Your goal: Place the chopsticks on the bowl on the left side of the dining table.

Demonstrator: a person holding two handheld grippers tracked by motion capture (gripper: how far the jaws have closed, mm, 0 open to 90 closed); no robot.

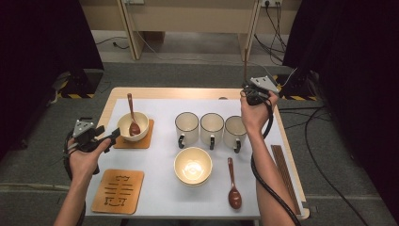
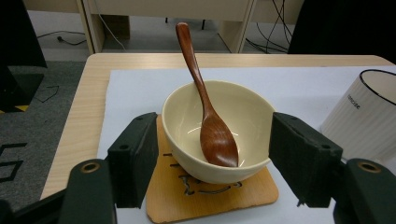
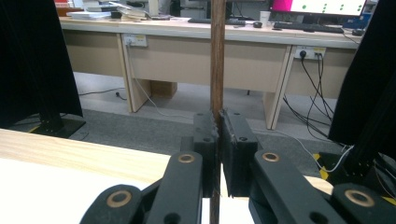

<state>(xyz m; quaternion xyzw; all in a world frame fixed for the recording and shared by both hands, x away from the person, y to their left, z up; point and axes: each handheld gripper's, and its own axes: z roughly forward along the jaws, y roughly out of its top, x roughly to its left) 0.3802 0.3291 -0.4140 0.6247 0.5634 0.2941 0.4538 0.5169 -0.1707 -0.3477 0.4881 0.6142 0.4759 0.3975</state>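
My right gripper (image 3: pixel 218 140) is clamped tight on a chopstick (image 3: pixel 216 60), which stands upright between the pads and runs up past twelve o'clock in the right gripper view. In the high view that gripper (image 1: pixel 249 93) sits at about one o'clock on the table (image 1: pixel 197 92), near the far edge, with the stick (image 1: pixel 244 66) poking up above it. The right hand (image 1: pixel 256 113) is just beyond the right-most cup (image 1: pixel 235 133).

My left gripper (image 2: pixel 212 158) is released, jaws wide, one either side of the bowl (image 2: pixel 187 135) and not touching it as far as I can see. That bowl sits on a coaster (image 2: pixel 243 193), and a spoon (image 2: pixel 212 126) lies in it, scoop down, handle leaning over the rim toward eleven o'clock. From above, the left gripper (image 1: pixel 113 136) is at nine o'clock, pointing at the bowl (image 1: pixel 126 126) from the left.

Middle of the table: three cups in a row, the left cup (image 1: pixel 187 127), the middle cup (image 1: pixel 212 128) and the right one, handles toward me. At six o'clock from them a second bowl (image 1: pixel 193 165), and just to its three o'clock side a second spoon (image 1: pixel 234 186) lying flat. More chopsticks (image 1: pixel 283 174) lie along the right edge at four o'clock. A spare coaster (image 1: pixel 118 190) sits at seven o'clock, bare.
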